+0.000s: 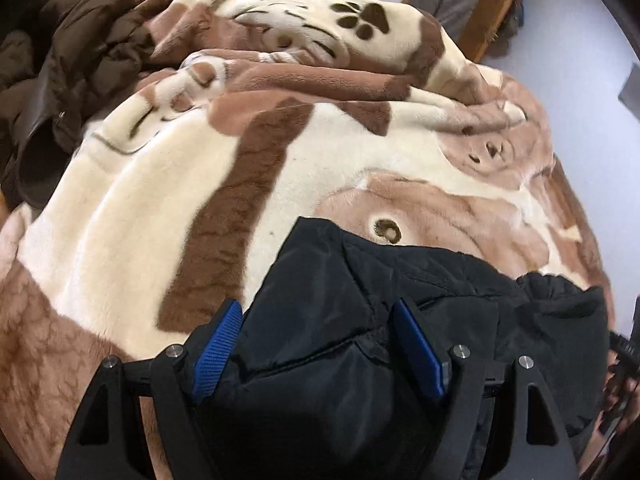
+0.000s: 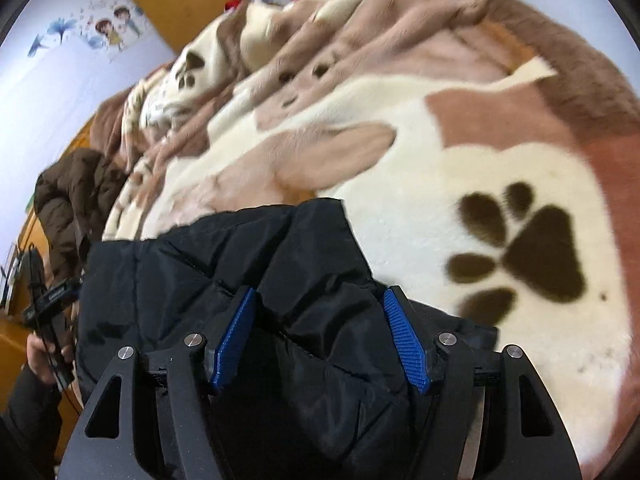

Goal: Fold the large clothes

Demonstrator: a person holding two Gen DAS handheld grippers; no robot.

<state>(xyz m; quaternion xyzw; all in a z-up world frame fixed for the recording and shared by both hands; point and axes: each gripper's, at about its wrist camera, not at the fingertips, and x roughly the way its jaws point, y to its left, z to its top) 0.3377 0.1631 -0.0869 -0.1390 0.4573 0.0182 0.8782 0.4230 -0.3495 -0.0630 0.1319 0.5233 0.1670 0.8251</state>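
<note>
Left wrist view.
- Jacket [image 1: 360, 320]: black, padded, lying bunched on the blanket [image 1: 140, 200] that is covering the bed. I am judging the folding as barely begun: no flat, squared layers are showing, only loose puffy folds.
- Left tongs [image 1: 320, 348]: I am holding them wide apart, astride a bulge of the jacket. The blue pads [image 1: 216, 352] are sitting at either side of the fabric; whether they are pressing on it or only flanking it I cannot tell for sure, but the gap is wide and I am reading them as spread, not clamped.
- Brown coat [image 1: 72, 60]: lying crumpled at the far left of the bed, untouched, so I am counting it as still to be done.
- Right edge: part of the other tool is showing, too cut off to read.

Right wrist view.
- Jacket [image 2: 240, 260]: the same black bundle, lying near the paw print [image 2: 528, 248] on the blanket [image 2: 400, 152]. Its far edge is standing up rumpled, nothing is lying neatly doubled over.
- Right tongs [image 2: 320, 344]: I am keeping them wide as well, with a ridge of jacket rising between the pads [image 2: 408, 344]. I am seeing no pinch in the cloth, so I am calling them spread around it, not gripping.
- Brown coat [image 2: 72, 200]: heaped at the left, well apart from the jacket.
- Hand [image 2: 44, 356]: at the lower left, holding the other tool.
</note>
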